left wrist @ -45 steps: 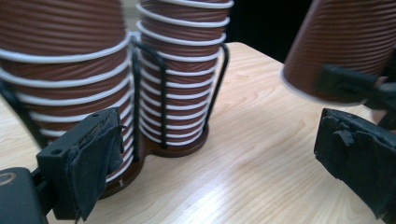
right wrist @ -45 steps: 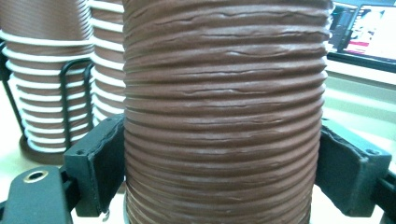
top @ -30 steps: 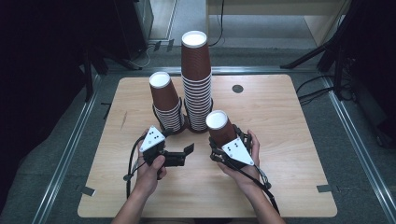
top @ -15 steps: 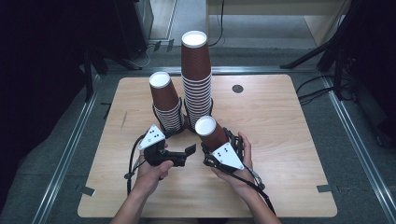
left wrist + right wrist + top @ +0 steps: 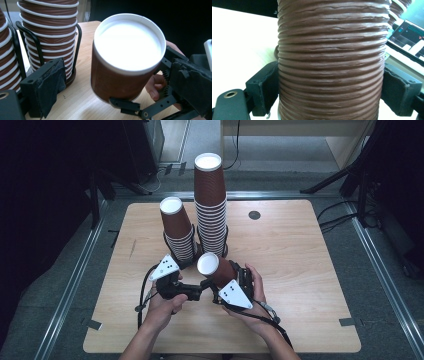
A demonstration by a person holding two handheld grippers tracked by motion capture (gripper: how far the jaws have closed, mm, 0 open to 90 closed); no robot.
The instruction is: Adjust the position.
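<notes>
Right gripper view: ribbed brown paper cup [image 5: 332, 62], probably cardboard, between padded fingers [image 5: 265, 87].

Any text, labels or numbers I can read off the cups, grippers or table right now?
None readable.
Cup: plain brown, no print.
Stacks: plain.
Left gripper plate: black dots, no letters.
Screen behind the cup: coloured marks, too blurred to read.

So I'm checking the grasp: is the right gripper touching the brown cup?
Touching. In the right gripper view both pads of the right gripper press against the cup.
</notes>
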